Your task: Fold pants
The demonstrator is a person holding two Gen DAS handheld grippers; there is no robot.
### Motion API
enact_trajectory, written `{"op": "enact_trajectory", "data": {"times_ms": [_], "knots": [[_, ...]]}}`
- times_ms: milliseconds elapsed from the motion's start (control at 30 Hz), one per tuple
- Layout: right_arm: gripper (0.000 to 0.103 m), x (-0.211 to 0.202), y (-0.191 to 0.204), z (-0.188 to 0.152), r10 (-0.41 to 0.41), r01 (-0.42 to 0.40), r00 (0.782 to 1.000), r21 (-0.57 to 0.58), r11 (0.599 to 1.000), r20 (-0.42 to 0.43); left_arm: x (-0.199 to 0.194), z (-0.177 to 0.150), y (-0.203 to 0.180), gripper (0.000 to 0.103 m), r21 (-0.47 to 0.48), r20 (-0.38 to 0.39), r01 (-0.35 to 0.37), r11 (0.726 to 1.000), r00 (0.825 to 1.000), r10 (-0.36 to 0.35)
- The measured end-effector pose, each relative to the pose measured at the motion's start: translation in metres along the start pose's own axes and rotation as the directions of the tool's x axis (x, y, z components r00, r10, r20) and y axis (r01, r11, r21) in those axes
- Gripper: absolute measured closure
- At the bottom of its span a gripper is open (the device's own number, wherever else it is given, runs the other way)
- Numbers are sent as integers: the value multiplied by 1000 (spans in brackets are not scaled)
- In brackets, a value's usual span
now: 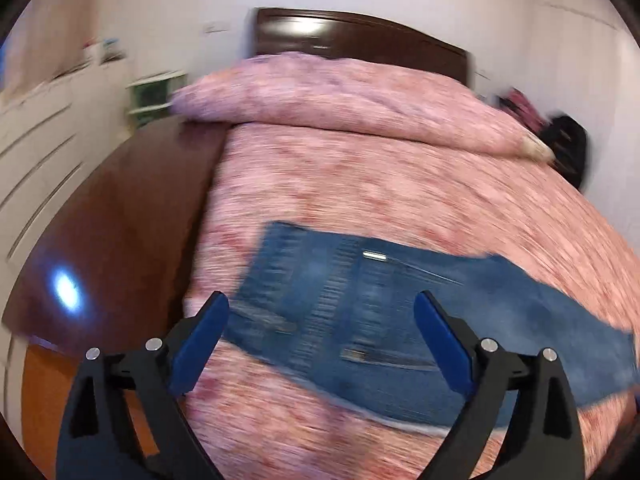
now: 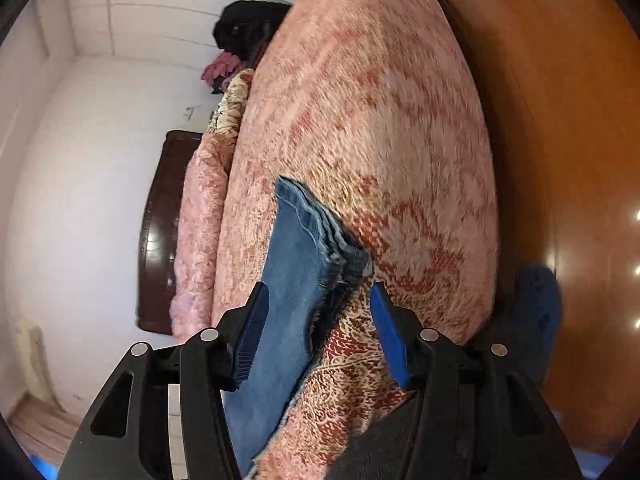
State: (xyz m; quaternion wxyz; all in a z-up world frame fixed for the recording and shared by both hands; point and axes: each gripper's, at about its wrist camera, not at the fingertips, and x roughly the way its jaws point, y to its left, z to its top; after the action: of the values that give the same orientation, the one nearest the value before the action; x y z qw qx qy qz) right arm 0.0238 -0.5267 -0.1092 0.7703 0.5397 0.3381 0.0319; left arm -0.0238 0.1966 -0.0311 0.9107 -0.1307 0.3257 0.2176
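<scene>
Blue denim pants [image 1: 360,312] lie flat on the pink patterned bedspread [image 1: 400,184], waist end to the left and legs running right. My left gripper [image 1: 322,320] is open above the waist area, holding nothing; the view is motion-blurred. In the right wrist view the stacked leg hems of the pants [image 2: 304,256] lie on the bedspread [image 2: 380,120]. My right gripper [image 2: 318,308] is open with its blue pads either side of the frayed hems, not closed on them.
A pink folded duvet [image 1: 340,96] and dark wooden headboard [image 1: 360,36] lie at the bed's far end. Dark clothes [image 1: 568,144] are heaped at the far right. A dark wooden bed frame [image 1: 120,216] borders the left; orange wood floor [image 2: 560,120] lies beyond the bed.
</scene>
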Motion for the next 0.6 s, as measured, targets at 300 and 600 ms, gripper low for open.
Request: {"op": "enact_trajectory", "data": {"times_ms": [300,600], "knots": [[51,14,-10,16,-11,10,999,38,999,34,10,-20,-163,2,284,-176,367,886,928,-328],[60,24,-6,20,-9,9,1000,-3,1000,17,35,-39,-215,2,333,-275,425,842,898,-344]]}}
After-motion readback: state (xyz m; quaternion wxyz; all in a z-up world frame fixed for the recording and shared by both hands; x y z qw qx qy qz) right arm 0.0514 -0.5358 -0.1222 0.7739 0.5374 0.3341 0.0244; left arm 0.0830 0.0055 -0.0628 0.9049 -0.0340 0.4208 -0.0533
